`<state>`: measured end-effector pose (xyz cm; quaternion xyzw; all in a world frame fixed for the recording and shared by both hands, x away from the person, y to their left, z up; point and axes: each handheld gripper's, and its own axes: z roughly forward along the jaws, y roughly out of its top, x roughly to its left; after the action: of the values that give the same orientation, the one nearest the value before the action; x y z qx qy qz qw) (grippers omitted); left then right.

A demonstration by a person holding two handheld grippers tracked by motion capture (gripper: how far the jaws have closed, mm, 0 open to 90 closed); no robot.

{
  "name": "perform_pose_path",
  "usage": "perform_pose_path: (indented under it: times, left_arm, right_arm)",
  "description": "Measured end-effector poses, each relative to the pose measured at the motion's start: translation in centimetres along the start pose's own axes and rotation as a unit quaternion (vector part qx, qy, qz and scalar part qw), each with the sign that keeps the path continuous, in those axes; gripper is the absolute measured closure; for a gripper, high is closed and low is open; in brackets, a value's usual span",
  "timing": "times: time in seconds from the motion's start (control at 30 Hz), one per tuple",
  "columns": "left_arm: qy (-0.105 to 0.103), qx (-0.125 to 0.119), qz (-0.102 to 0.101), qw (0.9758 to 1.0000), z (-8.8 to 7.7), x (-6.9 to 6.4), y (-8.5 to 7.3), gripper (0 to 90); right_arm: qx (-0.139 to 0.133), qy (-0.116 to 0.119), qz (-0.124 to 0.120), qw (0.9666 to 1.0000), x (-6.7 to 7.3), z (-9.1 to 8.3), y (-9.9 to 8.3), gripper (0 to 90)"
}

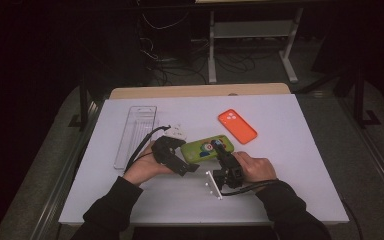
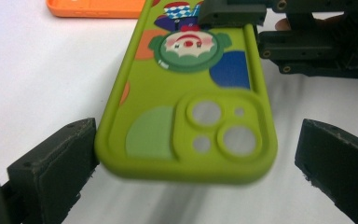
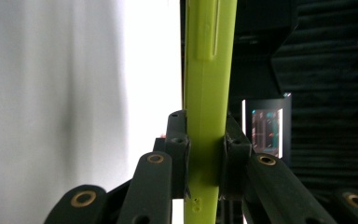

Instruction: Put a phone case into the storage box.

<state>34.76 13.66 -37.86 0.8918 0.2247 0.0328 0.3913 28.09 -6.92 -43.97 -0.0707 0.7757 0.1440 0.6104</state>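
Clear plastic tray [image 1: 136,134] at left of centre in the high view, long and narrow, running up-and-down the frame on the white table [image 1: 280,185]; contents not discernible, looks see-through to the tabletop. Small white item [image 1: 176,133] just right of the tray, too small to identify.

Green phone case [image 1: 207,148] at frame centre in the high view, between the two grippers, long axis roughly left-right with a slight rise toward the right. In the left gripper view, back side up: camera cut-outs at the near end toward the lower frame, cartoon clown face [image 2: 189,46] farther up, long axis running away toward the upper frame. Lifted off the table there, with a shadow beneath the near end.

Right gripper [image 1: 225,162] clamped on the case: in the right gripper view, green edge [image 3: 209,93] standing vertical up the middle of the frame, both pads pressed against its faces.

Left gripper [image 1: 172,155] wide open: jaws at lower left and lower right of the left gripper view, standing clear of the case on either side, near end of the case between them, untouched.

Orange phone case [image 1: 237,125] lying flat upper right of the green one, apart from it, tilted diagonally.
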Motion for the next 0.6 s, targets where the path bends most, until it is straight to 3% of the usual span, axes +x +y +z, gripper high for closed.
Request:
perform_pose_path:
  times: [0.07,0.1,0.2,0.23,0.3,0.33,0.4,0.47,0.5,0.53,0.6]
  left_arm:
    - [0.004,-0.009,-0.011,0.9999,0.0,0.0,0.0,0.0]
    - [0.005,-0.009,-0.011,0.9999,-0.1,0.0,-0.1,0.0]
    - [0.008,-0.005,-0.008,0.9999,-0.2,0.2,-0.1,0.0]
    - [0.014,-0.003,0.001,0.9999,-0.3,0.3,-0.1,0.0]
    - [0.015,-0.004,-0.009,0.9998,-0.2,0.3,-0.2,0.0]
    - [0.016,0.002,0.002,0.9999,-0.3,0.5,-0.2,0.0]
    - [0.019,-0.002,-0.007,0.9998,-0.2,0.5,-0.2,0.0]
    - [0.022,-0.003,-0.006,0.9997,-0.2,0.4,-0.3,0.0]
    - [0.022,-0.003,-0.006,0.9997,-0.2,0.4,-0.3,0.0]
    - [0.023,-0.002,-0.007,0.9997,-0.3,0.4,-0.3,0.0]
    - [0.025,-0.004,-0.006,0.9997,-0.3,0.3,-0.3,0.0]
  right_arm:
    - [0.003,0.003,0.016,0.9999,-0.2,0.1,-0.3,75.5]
    - [0.003,0.0,0.027,0.9996,-0.2,0.2,-0.5,75.6]
    - [0.011,0.024,0.052,0.9983,-0.4,0.2,-1.0,75.5]
    - [0.013,0.025,0.057,0.998,-0.5,0.3,-1.2,75.5]
    - [0.011,0.03,0.07,0.9971,-1.0,0.3,-1.5,75.5]
    - [0.012,0.032,0.085,0.9958,-1.0,0.4,-1.6,75.5]
    - [0.016,0.036,0.09,0.9952,-1.1,0.4,-1.8,75.5]
    - [0.02,0.045,0.117,0.9919,-1.3,0.6,-2.2,75.5]
    - [0.02,0.045,0.117,0.9919,-1.3,0.6,-2.2,75.5]
    - [0.022,0.057,0.146,0.9874,-1.2,0.6,-2.3,75.5]
    - [0.022,0.057,0.149,0.987,-1.4,0.7,-2.4,75.5]
